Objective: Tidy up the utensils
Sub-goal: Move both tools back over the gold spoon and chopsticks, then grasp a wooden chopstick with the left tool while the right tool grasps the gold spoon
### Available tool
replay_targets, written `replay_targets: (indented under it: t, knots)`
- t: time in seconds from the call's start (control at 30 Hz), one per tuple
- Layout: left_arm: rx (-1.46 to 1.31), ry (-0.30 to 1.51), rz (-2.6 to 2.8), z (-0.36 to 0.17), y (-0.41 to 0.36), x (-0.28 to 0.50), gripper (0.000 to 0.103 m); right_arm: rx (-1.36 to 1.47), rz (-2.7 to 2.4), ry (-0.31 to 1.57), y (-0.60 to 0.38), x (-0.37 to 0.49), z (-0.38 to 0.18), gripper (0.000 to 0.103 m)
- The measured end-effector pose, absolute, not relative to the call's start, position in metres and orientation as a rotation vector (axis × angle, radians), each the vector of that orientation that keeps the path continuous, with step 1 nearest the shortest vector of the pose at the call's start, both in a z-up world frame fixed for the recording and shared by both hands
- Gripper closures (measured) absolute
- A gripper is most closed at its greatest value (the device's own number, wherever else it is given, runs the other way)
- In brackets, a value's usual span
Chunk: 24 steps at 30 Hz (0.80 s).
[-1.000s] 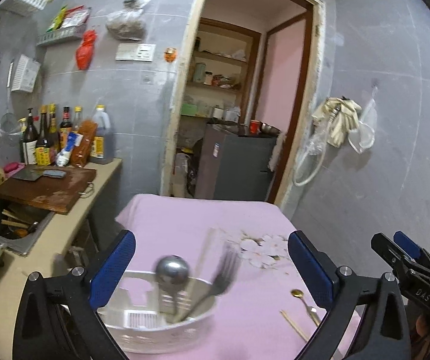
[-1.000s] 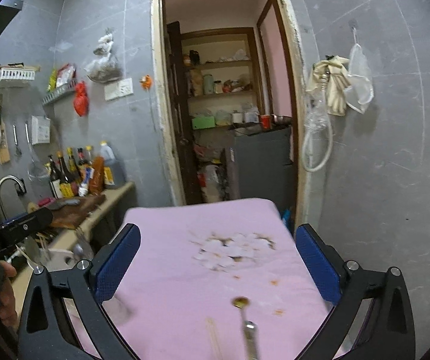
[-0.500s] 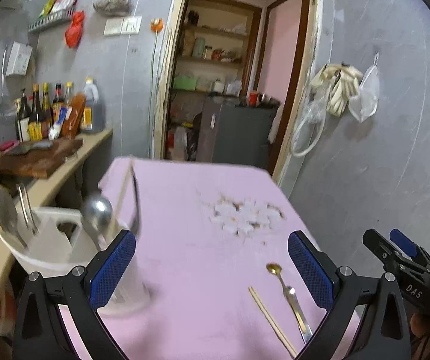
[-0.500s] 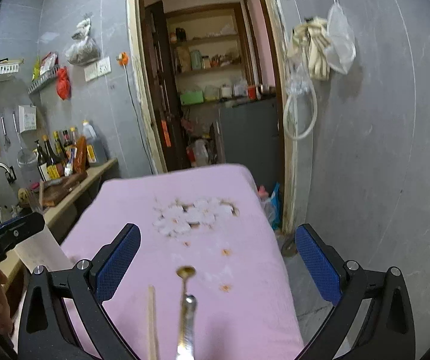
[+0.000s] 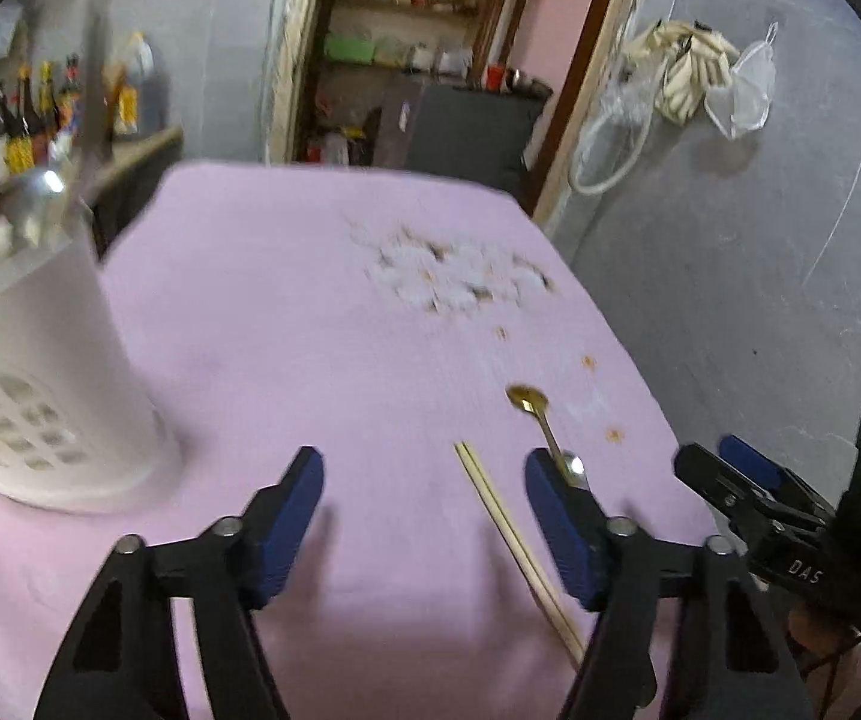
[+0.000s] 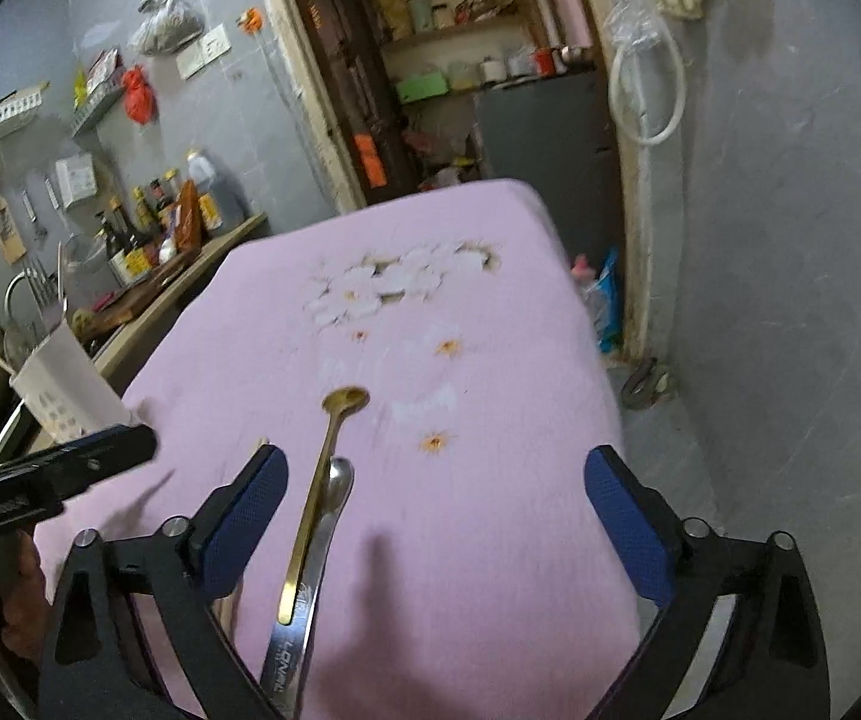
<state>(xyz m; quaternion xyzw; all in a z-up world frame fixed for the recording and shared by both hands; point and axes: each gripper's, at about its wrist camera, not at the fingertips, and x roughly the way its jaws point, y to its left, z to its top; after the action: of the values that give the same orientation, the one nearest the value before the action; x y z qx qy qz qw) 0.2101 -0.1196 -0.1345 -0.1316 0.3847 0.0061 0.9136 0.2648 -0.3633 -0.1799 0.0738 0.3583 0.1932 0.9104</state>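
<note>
Your left gripper (image 5: 424, 516) and right gripper (image 6: 436, 510): jaws wide, empty. Between right jaws: gold spoon (image 6: 322, 480) on pink tabletop (image 6: 490, 540). Beyond: grey-tiled kitchen wall (image 6: 790, 240).

Left wrist view: white holder (image 5: 40, 372) at left, motion-blurred, cut by the frame edge; utensils in it smeared, not identifiable. Chopsticks (image 5: 514, 540) run behind the gripper finger (image 5: 562, 528), lower right. Right wrist view: silver utensil (image 6: 316, 576) cut off at bottom; its type unclear. Counter bottles (image 6: 148, 228) too small to read.
</note>
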Motion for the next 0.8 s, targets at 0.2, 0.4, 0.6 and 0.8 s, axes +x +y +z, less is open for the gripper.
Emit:
replay_targets:
  t: [0.2,0.4,0.6,0.8]
  knots:
    - [-0.347,0.888,-0.085,-0.157,-0.131,0.228,0.057,0.188,0.492,0.805,-0.359,0.284,-0.196,0.029]
    - [-0.344,0.977,-0.143,-0.172,-0.140,0.235,0.077,0.203,0.519,0.833,-0.353,0.290,-0.206,0.046]
    - [-0.351,1.012,-0.158,-0.176,-0.144,0.240,0.087,0.197,0.529,0.843,-0.351,0.292,-0.207,0.051]
    - [-0.434,1.011,-0.149,-0.178,-0.137,0.241,0.093,0.161,0.557,0.863,-0.344,0.295,-0.208,0.058]
